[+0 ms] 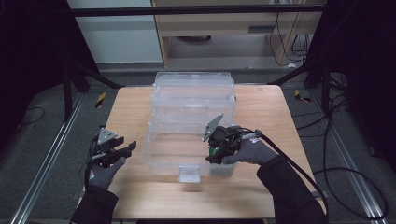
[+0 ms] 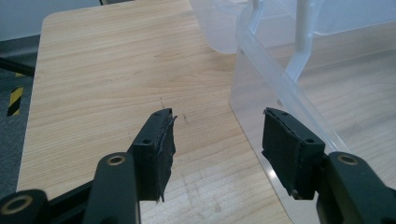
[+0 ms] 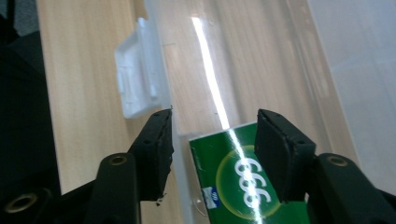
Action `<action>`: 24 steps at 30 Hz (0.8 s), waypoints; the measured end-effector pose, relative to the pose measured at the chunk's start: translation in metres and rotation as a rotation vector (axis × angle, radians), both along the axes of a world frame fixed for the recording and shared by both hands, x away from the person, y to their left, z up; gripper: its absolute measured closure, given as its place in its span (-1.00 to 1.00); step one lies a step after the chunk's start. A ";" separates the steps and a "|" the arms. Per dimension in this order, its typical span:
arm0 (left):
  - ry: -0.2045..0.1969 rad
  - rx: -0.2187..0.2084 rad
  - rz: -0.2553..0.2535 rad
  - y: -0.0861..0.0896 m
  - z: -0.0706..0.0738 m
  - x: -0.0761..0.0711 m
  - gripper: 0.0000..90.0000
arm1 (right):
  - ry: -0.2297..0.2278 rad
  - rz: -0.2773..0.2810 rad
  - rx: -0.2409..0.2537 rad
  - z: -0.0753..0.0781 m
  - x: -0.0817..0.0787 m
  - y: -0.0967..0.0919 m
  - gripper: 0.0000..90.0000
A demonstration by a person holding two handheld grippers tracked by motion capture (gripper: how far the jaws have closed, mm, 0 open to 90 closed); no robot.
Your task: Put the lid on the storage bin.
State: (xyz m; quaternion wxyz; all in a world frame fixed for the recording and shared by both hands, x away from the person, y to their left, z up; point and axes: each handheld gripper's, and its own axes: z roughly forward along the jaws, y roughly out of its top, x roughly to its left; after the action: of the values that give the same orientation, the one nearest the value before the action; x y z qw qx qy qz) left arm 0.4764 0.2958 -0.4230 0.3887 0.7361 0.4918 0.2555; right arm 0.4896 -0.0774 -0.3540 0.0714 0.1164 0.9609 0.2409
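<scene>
A clear plastic box (image 1: 161,156) stands open on the wooden table (image 1: 133,107), its lid (image 1: 194,91) tilted up behind it. A green pack (image 3: 233,186) marked 999 lies inside the box at its front right; in the high view the green pack (image 1: 214,150) peeks out under my right gripper (image 1: 215,155). In its own view my right gripper (image 3: 215,126) hangs open over the pack, one jaw above the front wall, the other above the pack. My left gripper (image 1: 127,150) is open and empty over bare table, just left of the box wall (image 2: 280,88).
A white latch (image 3: 135,88) juts from the box's front wall, also visible as the latch (image 1: 188,174) in the high view. Bare wood lies left of the box and along the table's front edge. Dark frame posts and cables surround the table on the floor.
</scene>
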 end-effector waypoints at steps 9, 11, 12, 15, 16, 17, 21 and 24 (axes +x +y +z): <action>-0.007 0.003 -0.003 0.002 0.001 -0.001 -0.04 | 0.043 0.046 0.003 -0.008 -0.003 0.016 0.09; -0.008 0.003 -0.005 0.002 0.001 -0.001 -0.04 | 0.046 0.055 -0.008 -0.011 -0.005 0.018 0.13; -0.008 0.005 -0.005 0.002 0.001 -0.001 -0.03 | 0.044 0.059 -0.008 -0.011 -0.005 0.019 0.15; -0.010 0.005 -0.006 0.002 0.002 -0.002 -0.04 | 0.038 0.069 -0.005 -0.013 -0.007 0.023 0.20; -0.012 0.004 -0.007 0.002 0.003 -0.002 -0.03 | 0.040 0.070 -0.009 -0.014 -0.007 0.024 0.22; -0.014 0.004 -0.006 0.002 0.003 -0.003 -0.03 | 0.038 0.075 -0.016 -0.015 -0.007 0.026 0.23; -0.018 0.001 -0.007 0.003 0.004 -0.003 -0.04 | 0.048 0.086 -0.047 -0.021 -0.007 0.030 0.25; -0.018 0.001 -0.007 0.003 0.004 -0.003 -0.03 | 0.061 0.094 -0.064 -0.025 -0.008 0.032 0.27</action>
State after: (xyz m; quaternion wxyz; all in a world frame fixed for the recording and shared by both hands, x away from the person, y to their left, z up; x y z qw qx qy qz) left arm 0.4735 0.2983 -0.4187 0.3937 0.7357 0.4855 0.2608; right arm 0.4820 -0.0453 -0.3791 0.0343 0.0762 0.9742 0.2097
